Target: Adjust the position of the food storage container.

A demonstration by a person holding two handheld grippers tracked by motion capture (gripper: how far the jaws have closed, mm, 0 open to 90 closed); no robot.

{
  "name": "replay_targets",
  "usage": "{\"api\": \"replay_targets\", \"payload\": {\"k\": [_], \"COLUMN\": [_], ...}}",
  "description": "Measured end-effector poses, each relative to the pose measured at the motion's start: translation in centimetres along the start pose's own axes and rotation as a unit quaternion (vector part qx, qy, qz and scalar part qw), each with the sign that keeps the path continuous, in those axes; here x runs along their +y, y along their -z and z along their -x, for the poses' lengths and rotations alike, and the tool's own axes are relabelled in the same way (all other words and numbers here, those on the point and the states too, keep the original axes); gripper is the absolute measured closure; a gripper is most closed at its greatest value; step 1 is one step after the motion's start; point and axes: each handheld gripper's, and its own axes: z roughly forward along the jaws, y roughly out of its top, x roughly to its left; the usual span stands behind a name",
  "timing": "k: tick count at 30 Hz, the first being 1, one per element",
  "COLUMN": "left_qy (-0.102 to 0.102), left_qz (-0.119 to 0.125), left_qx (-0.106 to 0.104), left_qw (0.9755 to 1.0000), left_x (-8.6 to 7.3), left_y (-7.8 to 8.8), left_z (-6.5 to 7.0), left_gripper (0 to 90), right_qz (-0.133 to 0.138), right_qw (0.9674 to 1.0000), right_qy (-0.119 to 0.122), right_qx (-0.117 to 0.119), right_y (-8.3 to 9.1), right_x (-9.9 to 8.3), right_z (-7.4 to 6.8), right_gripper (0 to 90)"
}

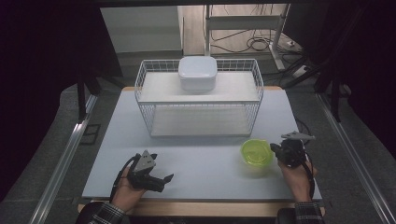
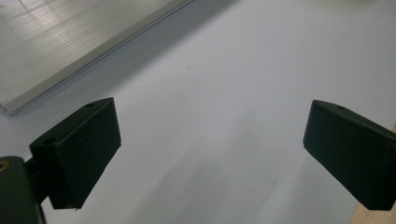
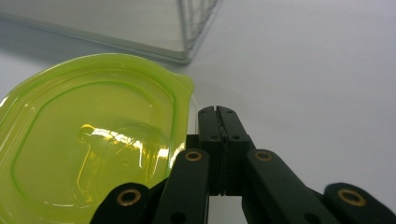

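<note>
While my left gripper idles spread at lower left, my right gripper, jaws pressed together on nothing, sits just right of the lime-green lidded container at lower right.

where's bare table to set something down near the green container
The widest bare patch runs between the left gripper and the green lidded container, in front of the wire rack. It is crowded at the right, where the right gripper sits against the container.
</note>
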Motion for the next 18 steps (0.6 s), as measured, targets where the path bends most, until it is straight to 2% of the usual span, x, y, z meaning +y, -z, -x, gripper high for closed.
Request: {"api": "replay_targets", "payload": {"k": [5, 18], "left_qy": [-0.001, -0.004], "left_qz": [-0.001, -0.005], "left_qx": [0.0, 0.003], "left_qw": [1.0, 1.0], "left_x": [0.0, 0.0], "left_y": [0.0, -0.1], "left_z": [0.0, 0.1], "left_gripper": [3.6, 3.6], "right_qz": [-0.006, -0.014], "right_qw": [0.9997, 0.9996], "right_qy": [0.016, 0.003], "right_qx": [0.015, 0.026], "right_y": [-0.3, 0.8], "right_x": [0.2, -0.7], "right_z": [-1.4, -1.4], "right_gripper": [88.7, 87.4]}}
